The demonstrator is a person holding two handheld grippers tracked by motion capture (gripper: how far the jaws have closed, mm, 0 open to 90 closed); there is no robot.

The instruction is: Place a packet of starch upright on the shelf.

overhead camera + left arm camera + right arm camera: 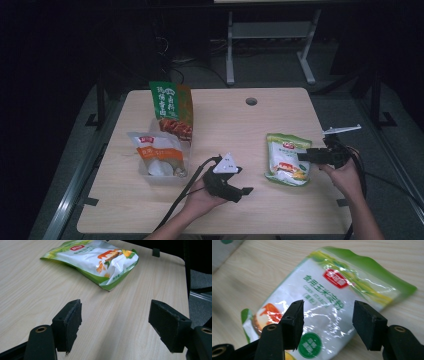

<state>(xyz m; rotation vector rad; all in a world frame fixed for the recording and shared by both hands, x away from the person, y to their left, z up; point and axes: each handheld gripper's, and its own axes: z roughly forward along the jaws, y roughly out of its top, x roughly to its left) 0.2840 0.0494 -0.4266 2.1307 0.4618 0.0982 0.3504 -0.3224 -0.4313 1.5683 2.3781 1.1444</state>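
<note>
Wood-grain tabletop (280, 210), pale and rectangular with a round cable hole at its far edge, carries everything we see. Toward its right side lies a flat, glossy green-and-white plastic pouch of corn starch (287, 159) with a red logo and pictures of corn. We hold the right gripper (301, 156) at the pouch's right edge, with its black jaws pointing left across the bag. In the right gripper view the pouch (329, 302) lies below and beyond the jaws, which stand moderately wide apart with nothing pinched between them; whether the pads touch the film we cannot tell.

We hold the left gripper (245, 191) near the table's front middle, left of the pouch and apart from it. In the left gripper view its jaws stand wide over bare wood with nothing between them, and the pouch (96, 260) lies well ahead of them.

On the left half of the table sits a clear plastic box (145, 175) holding a white-and-orange crinkled packet (157, 152). Just behind it a tall green-and-orange printed bag (172, 107) leans with its lower end at the box. Both are well apart from the pouch.
</note>
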